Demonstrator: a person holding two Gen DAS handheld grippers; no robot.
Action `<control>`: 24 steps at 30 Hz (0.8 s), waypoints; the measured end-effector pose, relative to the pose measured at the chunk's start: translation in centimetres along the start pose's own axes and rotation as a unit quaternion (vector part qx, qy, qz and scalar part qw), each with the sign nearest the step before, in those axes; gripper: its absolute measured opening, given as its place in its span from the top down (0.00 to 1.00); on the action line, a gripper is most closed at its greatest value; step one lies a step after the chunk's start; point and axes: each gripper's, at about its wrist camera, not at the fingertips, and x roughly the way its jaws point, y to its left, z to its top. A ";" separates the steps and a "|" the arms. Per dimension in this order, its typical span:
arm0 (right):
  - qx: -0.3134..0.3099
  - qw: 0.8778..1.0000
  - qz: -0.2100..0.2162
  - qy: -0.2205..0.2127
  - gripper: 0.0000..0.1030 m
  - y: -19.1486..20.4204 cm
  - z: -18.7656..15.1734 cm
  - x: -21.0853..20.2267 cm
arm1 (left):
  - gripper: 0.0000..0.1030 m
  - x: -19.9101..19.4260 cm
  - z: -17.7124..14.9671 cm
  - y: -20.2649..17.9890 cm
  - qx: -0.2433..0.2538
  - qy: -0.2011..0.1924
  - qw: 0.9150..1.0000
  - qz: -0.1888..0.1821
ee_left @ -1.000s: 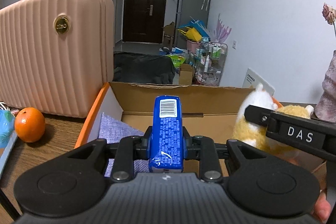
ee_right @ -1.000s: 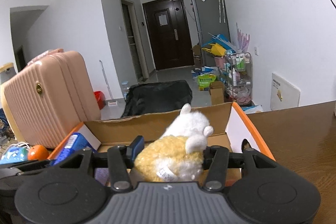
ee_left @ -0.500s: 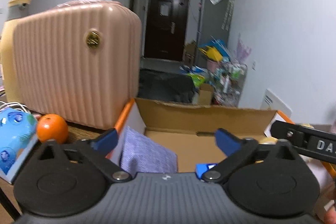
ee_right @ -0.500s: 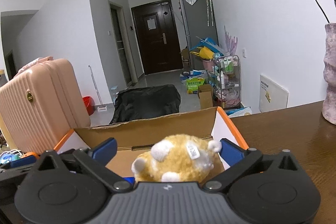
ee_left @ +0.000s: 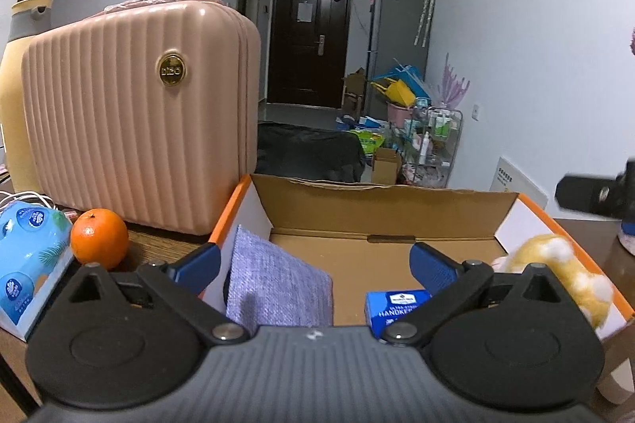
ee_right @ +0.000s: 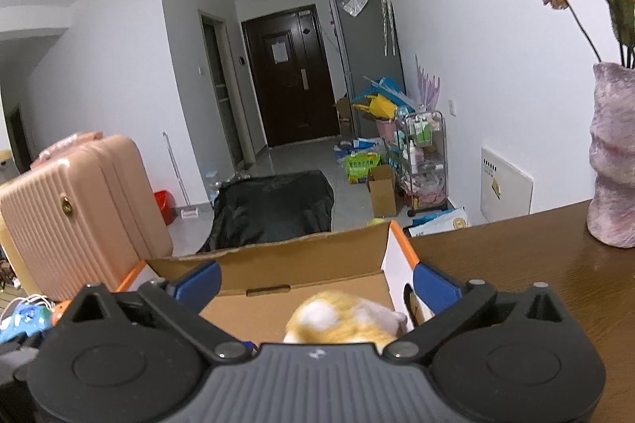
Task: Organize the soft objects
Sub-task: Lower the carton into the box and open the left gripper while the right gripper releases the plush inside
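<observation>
An open cardboard box (ee_left: 381, 208) with orange edges sits on the wooden table. Inside lie a folded purple cloth (ee_left: 278, 284) at the left, a blue handkerchief pack (ee_left: 391, 308) in the middle and a yellow-and-white plush toy (ee_left: 555, 272) at the right. My left gripper (ee_left: 313, 264) hangs wide open above the box with nothing between its fingers. In the right wrist view the plush toy (ee_right: 341, 320) lies in the box (ee_right: 301, 264) below my right gripper (ee_right: 315, 276), which is also wide open and holds nothing. Part of the right gripper (ee_left: 591, 197) shows at the right edge of the left wrist view.
A pink ribbed suitcase (ee_left: 135, 129) stands left of the box. An orange (ee_left: 99, 244) and a blue tissue pack (ee_left: 27, 256) lie at the near left. A purple vase (ee_right: 613, 161) with a dried rose stands on the table at the right.
Both grippers opened wide. The left let go of the blue pack and the right let go of the plush toy; both now lie in the box. The right gripper rose a little.
</observation>
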 end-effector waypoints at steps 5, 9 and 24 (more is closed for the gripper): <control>0.000 1.000 -0.009 -0.022 0.00 -0.6 0.8 -1.3 | 0.00 -0.8 -0.5 0.0 0.008 -0.002 1.000 -0.005; 0.010 0.999 -0.010 -0.034 0.00 -1.1 1.4 -1.9 | 0.00 -1.6 -0.3 0.2 0.008 -0.015 1.000 -0.003; -0.010 0.999 -0.022 -0.035 0.00 -1.0 2.4 -5.0 | 0.00 -7.6 0.0 0.2 0.024 -0.046 0.999 -0.013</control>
